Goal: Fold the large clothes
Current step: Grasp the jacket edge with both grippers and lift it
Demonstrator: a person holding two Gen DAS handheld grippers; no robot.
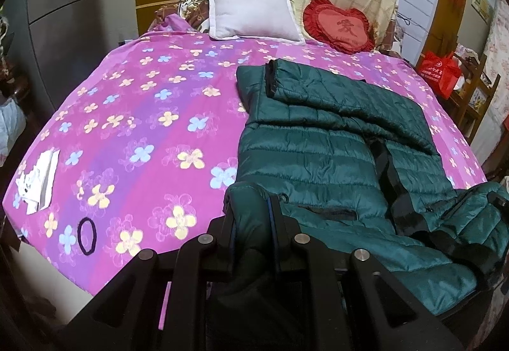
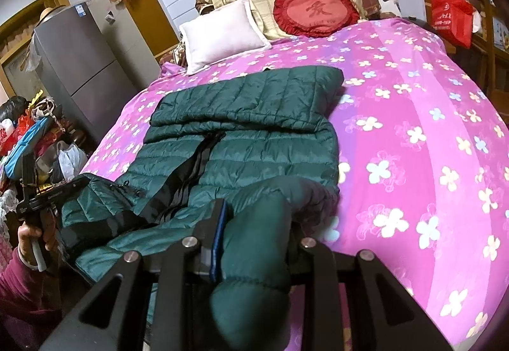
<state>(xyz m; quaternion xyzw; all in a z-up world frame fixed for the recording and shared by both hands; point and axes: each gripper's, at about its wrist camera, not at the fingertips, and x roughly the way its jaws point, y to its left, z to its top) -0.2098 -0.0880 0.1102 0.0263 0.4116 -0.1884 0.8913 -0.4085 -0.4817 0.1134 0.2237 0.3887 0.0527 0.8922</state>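
The left claw (image 1: 253,217) was closed on a bunched corner of the green quilted jacket (image 1: 334,141), the fabric pinched between its jaws at the near edge of the bed (image 1: 133,115). The right claw (image 2: 254,223) was likewise clamped on a thick roll of the same jacket, a padded fold being squeezed between its jaws. Ahead of both claws the jacket was spread front-up on the pink flowered sheet, its dark zipper (image 2: 197,160) running away from the claws down the middle, and one sleeve (image 1: 318,87) was already laid across the far part of the body. In the right wrist view the left claw's handle was seen to the left, gripped by a hand (image 2: 31,236) in a magenta sleeve.

The near end of the garment was judged to be the part in hand, both near corners having been gathered for a fold away from the claws. The next move would call for both corners to be lifted together and carried forward over the body toward the far edge, kept level with each other so that the fold lands straight. Slippery padding could slide or puff back open.

Beyond the jacket, a white pillow (image 1: 251,10) and a red heart cushion (image 1: 337,26) were propped at the head of the bed. To the left of the left claw, a dark hair tie (image 1: 86,235) and some white paper (image 1: 39,179) were lying on the sheet.
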